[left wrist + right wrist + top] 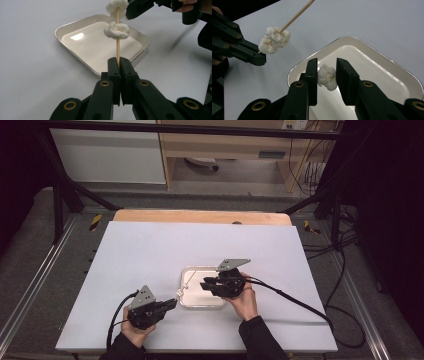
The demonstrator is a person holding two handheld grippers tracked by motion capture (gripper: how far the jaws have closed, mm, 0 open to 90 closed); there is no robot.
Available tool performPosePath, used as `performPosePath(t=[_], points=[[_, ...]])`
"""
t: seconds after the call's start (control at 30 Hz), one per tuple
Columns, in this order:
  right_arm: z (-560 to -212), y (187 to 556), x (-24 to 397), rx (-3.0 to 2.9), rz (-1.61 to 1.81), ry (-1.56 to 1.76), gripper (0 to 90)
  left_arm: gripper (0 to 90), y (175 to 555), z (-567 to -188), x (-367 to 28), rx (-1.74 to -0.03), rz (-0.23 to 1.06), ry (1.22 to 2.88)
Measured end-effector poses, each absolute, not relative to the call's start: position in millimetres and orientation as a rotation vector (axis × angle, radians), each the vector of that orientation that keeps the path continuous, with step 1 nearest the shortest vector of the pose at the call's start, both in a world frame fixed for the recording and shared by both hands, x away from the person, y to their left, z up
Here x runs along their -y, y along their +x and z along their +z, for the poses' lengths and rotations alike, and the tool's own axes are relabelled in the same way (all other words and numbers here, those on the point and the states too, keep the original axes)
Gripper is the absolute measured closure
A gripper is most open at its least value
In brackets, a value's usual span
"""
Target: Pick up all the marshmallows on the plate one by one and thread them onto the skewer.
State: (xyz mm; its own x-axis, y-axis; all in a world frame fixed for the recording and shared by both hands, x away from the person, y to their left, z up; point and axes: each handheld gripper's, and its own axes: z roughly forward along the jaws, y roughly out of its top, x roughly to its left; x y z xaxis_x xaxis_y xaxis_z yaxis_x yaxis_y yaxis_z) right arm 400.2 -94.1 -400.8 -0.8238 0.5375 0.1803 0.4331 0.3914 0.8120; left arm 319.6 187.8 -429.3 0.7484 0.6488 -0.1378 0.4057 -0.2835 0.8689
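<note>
Black jaws of the right gripper (326, 75) pinch one white, lumpy marshmallow piece (327, 79) between the pads, above the tray (387, 65). Left gripper (119, 65): jaws closed tight on the lower end of a thin wooden skewer (117, 48). Skewer carries two white puffy pieces (116, 30), one above the other, spaced apart along the stick. Its long axis runs away from the left gripper toward the tray, free tip bare in the right gripper view. Tray: cream, shallow, rounded square, on a white table (150, 255). The loaded skewer crosses in front of the tray in the left gripper view.
</note>
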Motion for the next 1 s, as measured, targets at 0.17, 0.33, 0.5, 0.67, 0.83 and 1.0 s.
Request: performPosePath(t=[0.17,0.33,0.5,0.67,0.83,1.0], points=[[-397,400,100,-2.507,1.467,0.902,72.3,87.9,319,-429,-187,-0.802,0.294,1.916],[-393,401,108,-2.486,1.519,0.917,72.4,87.9,319,-429,-187,-0.794,0.295,1.917],[-388,401,113,-2.463,1.559,0.923,72.4,87.8,318,-429,-186,-0.79,0.293,1.916],[-381,401,116,-2.443,1.617,0.925,72.4,87.9,318,-428,-186,-0.784,0.292,1.912],[-376,402,119,-2.424,1.662,0.937,72.4,87.9,317,-428,-186,-0.778,0.29,1.913],[-372,404,121,-2.4,1.723,0.945,72.6,87.9,317,-428,-185,-0.767,0.293,1.914]])
